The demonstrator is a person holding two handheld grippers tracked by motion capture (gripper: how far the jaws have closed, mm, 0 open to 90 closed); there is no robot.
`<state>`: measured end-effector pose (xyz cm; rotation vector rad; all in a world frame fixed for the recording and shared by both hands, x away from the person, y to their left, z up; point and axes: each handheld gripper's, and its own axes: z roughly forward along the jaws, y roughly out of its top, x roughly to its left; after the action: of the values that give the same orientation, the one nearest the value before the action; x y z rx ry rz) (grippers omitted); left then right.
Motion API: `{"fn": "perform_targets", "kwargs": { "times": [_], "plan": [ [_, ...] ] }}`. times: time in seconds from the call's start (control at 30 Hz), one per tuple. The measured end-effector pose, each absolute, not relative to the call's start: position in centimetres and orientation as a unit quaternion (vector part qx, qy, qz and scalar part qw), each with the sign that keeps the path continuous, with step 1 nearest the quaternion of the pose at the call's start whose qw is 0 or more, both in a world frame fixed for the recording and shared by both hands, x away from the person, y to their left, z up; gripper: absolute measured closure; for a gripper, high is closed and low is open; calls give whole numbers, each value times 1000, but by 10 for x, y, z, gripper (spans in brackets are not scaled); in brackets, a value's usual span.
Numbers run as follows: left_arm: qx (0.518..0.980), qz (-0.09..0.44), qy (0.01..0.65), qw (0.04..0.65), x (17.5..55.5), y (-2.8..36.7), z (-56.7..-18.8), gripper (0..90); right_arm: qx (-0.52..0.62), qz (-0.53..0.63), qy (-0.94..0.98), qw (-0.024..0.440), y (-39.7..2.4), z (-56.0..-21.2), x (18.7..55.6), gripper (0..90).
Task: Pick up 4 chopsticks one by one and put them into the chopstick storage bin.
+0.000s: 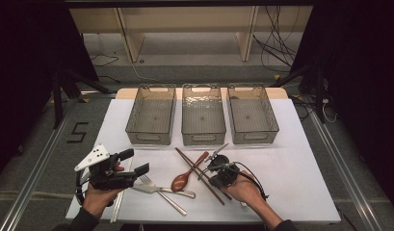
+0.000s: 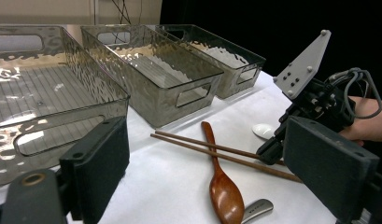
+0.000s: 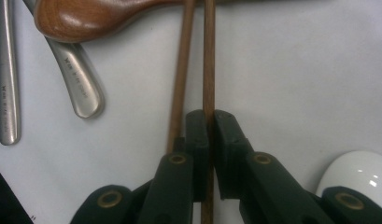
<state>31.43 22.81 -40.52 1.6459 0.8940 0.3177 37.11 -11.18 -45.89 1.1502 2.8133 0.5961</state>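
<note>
Right gripper (image 3: pixel 211 122): black jaws closed to a narrow slit, pads clamped on one thin brown wooden chopstick (image 3: pixel 208 56). The second brown chopstick (image 3: pixel 180 70) lies just outside the pads, beside the first, on the white table (image 3: pixel 291 70), crossing the brown wooden spoon (image 1: pixel 186 176). Left gripper (image 1: pixel 129 162): jaws wide apart, empty, above the steel forks (image 1: pixel 158 189).

The right gripper (image 3: pixel 210 122) is pinching one brown chopstick (image 3: pixel 208 60) between its black pads, while the second chopstick (image 3: pixel 182 70) is lying just outside them. A wooden spoon (image 3: pixel 95 18) is resting over metal handles (image 3: pixel 79 84); something white, perhaps ceramic (image 3: pixel 354 175), is showing at the lower edge.
</note>
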Motion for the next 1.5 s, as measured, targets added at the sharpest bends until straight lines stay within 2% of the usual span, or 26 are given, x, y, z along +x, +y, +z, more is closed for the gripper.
{"fn": "perform_targets", "kwargs": {
  "times": [0.57,0.73,1.03,1.5],
  "plan": [
    [707,135,383,578,315,228,-405,140,374,204,904,35,-119,-453,375,856],
    [703,129,387,583,315,226,-404,141,369,236,898,50,-124,-436,372,857],
    [696,102,392,593,323,204,-398,140,356,318,875,81,-125,-408,360,856],
    [677,86,424,596,350,174,-394,153,336,376,857,109,-114,-399,350,856]
  ]
}}
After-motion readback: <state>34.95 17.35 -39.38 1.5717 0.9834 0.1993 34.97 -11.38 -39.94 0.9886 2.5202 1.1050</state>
